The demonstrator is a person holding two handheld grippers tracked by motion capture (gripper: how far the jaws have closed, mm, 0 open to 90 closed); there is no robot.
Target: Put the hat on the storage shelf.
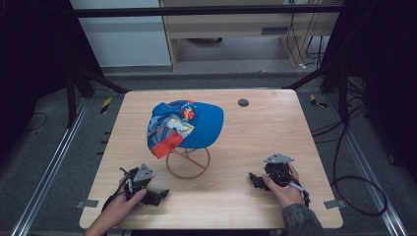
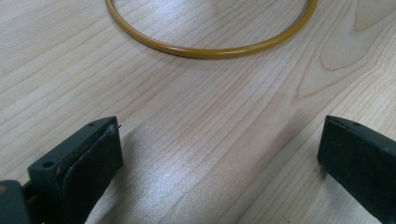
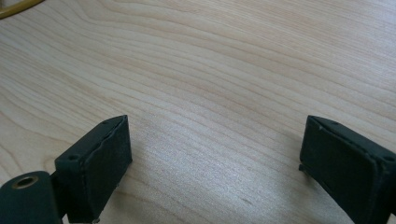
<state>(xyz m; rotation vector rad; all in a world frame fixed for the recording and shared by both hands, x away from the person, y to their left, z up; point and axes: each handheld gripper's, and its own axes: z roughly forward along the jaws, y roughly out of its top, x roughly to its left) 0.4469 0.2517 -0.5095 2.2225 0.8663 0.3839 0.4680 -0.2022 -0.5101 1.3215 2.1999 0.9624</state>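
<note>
Both my tools, left tool point(image 1: 160, 194) and right tool point(image 1: 254, 179), gape empty near the stand point(image 1: 188, 163). Bumping it could tip the cap point(image 1: 186, 126) off, I judge.

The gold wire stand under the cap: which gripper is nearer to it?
Left. The left gripper sits just beside the gold wire stand, near its base ring. The right gripper rests farther off on its other side, across bare table.

Wood table point(image 1: 275, 142) w/ hat stand point(image 1: 188, 163)
</note>
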